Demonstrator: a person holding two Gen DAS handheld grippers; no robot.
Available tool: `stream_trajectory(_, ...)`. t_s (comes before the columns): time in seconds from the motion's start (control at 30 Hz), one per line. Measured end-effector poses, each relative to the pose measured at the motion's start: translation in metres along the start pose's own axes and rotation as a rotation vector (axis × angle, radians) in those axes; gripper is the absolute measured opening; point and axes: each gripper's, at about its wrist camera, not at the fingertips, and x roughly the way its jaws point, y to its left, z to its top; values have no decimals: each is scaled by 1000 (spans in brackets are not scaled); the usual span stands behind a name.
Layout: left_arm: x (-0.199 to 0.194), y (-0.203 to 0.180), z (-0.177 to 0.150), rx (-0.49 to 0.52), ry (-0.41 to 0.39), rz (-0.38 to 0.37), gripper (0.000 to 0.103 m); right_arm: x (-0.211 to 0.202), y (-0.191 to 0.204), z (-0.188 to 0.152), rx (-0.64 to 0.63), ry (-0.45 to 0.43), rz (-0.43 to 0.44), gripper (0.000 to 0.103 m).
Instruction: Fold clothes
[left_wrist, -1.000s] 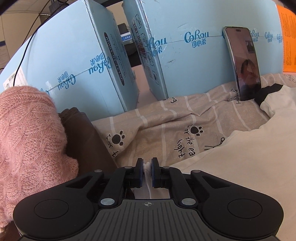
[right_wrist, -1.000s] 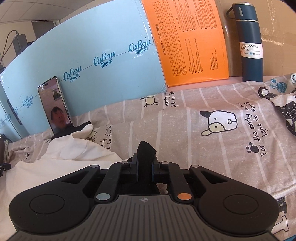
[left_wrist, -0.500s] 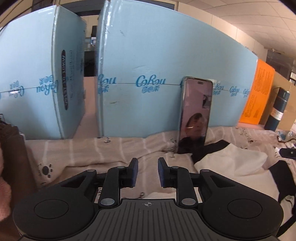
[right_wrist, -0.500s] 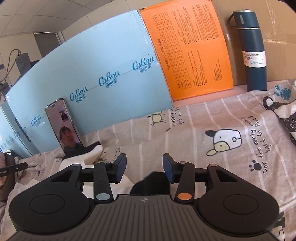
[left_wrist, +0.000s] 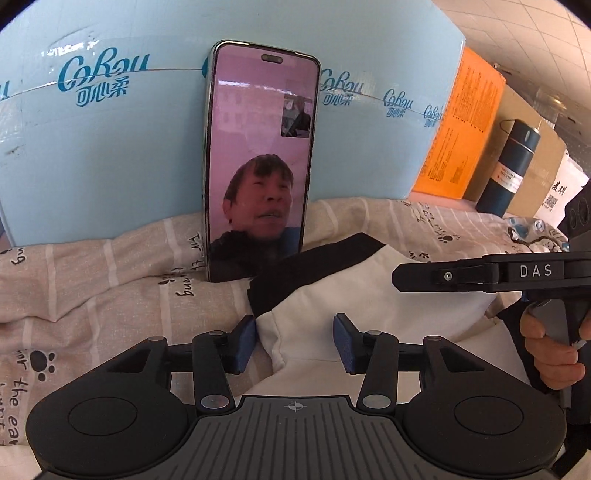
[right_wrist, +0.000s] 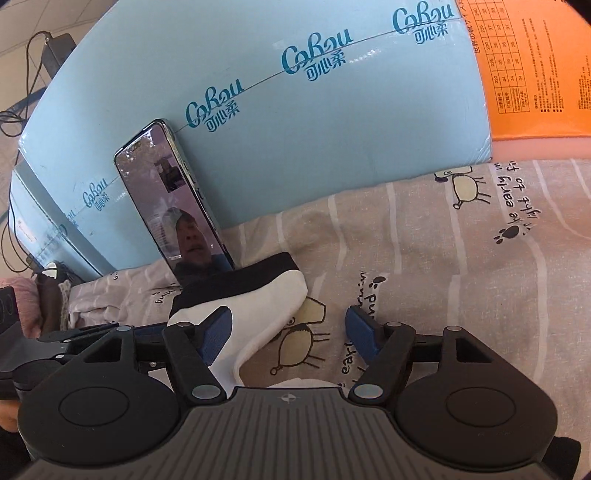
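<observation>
Left wrist view: left gripper (left_wrist: 294, 341), fingers parted and just been opening, blue pads clear of the cloth; a white fold of the garment (left_wrist: 369, 299) lies between them, unpinched. Garment: white body with a black band (left_wrist: 295, 271) at its far edge, lying on the bed sheet (left_wrist: 110, 295), at 12 o'clock from the gripper. Sheet: beige-grey, pale stripes, paw prints and cartoon lettering. Phone (left_wrist: 258, 166): upright at 12 o'clock, leaning on a pale blue printed box (left_wrist: 110, 147), screen lit with a video call, foot just beside the black band. Orange printed board (left_wrist: 461, 129) at 2 o'clock, dark blue vacuum bottle (left_wrist: 511, 166) standing past it. Right gripper (left_wrist: 400, 277) enters from 3 o'clock, seen side-on, marked DAS, held by a hand (left_wrist: 550, 350) on its grip

Right wrist view: right gripper (right_wrist: 288, 334), fingers spread wide and just been opening, holding nothing. Same garment (right_wrist: 266, 306): its rounded white corner with the black band (right_wrist: 240, 280) sits at 11 o'clock, passing behind the left finger (right_wrist: 216, 334); bare sheet (right_wrist: 443, 258) with a cartoon animal print lies in the gap. Phone (right_wrist: 173, 206) tilted against the blue box (right_wrist: 295, 129) at 11 o'clock; orange board (right_wrist: 535, 66) at 1 o'clock. Pink knitted item (right_wrist: 22, 299) at 9 o'clock, partly hidden
</observation>
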Motion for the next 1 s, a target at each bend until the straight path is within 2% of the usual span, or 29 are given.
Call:
stream_trajectory(0.03, 0, -4, -1, 34, -11, 15, 31, -1, 0, -1, -7, -1, 8, 45)
stream_trajectory(0.07, -1, -8, -3, 80, -24, 27, 19, -2, 1, -2, -23, -5, 9, 23)
stream_trajectory(0.1, -3, -12, -3, 129, -41, 37, 13, -5, 2, -2, -42, -22, -7, 10)
stream_trajectory(0.2, -10, -29, 0, 237, -107, 94, 8, -17, 5, -1, -85, -103, -70, 2)
stream_trajectory(0.27, -9, -38, 6, 302, -143, 126, 7, -26, 4, 5, -80, -163, -110, 1)
stream_trajectory(0.37, -1, -42, 11, 346, -105, 145, 7, -34, 1, 12, -67, -214, -175, 1)
stream_trajectory(0.43, 2, -40, 9, 354, -70, 157, 10, -41, -6, 14, -32, -193, -153, 3)
stream_trajectory(0.47, 2, -38, 8, 353, -66, 160, 18, -48, -10, 14, -9, -189, -143, 7)
stream_trajectory(0.5, 1, -35, 6, 352, -63, 163, 25, -57, -14, 13, 18, -190, -149, 22)
stream_trajectory(0.53, -6, -31, 7, 322, -65, 158, 27, -65, -19, 12, 50, -193, -165, 34)
stream_trajectory(0.57, -15, -27, 8, 286, -68, 152, 38, -73, -24, 7, 80, -197, -173, 52)
stream_trajectory(0.6, -26, -22, 5, 256, -77, 147, 53, -81, -30, -2, 108, -200, -173, 53)
stream_trajectory(0.67, -48, -15, -2, 217, -97, 136, 71, -97, -39, -20, 111, -217, -188, 55)
stream_trajectory(0.7, -57, -12, -7, 210, -106, 131, 76, -105, -42, -28, 103, -227, -199, 63)
stream_trajectory(0.77, -72, -6, -15, 185, -117, 112, 79, -110, -49, -39, 103, -226, -215, 70)
stream_trajectory(0.9, -74, 7, -19, 116, -139, 73, 80, -103, -61, -43, 136, -191, -213, 70)
stream_trajectory(1.0, -71, 14, -21, 92, -120, 71, 80, -97, -64, -45, 145, -166, -236, 71)
